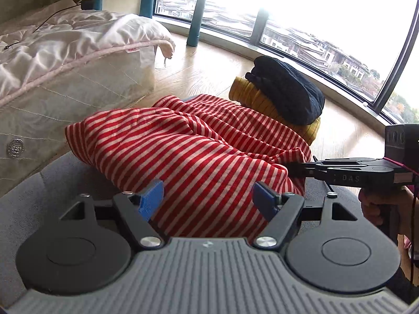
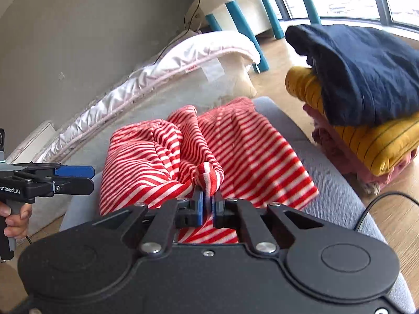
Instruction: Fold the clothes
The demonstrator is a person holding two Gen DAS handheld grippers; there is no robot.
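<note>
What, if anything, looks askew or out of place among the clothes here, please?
The folded stack looks uneven: the navy garment sits crooked on the yellow striped one, drooping over its edge. The red striped garment lies bunched on the grey cushion, a pinch held in the right gripper; the left gripper is open.

Pink garment point(image 2: 337, 154) mostly buried under folded stack, right hand point(image 1: 379, 206) cropped by edge

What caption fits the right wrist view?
Right gripper pinches the red striped garment on a grey cushion.
</note>
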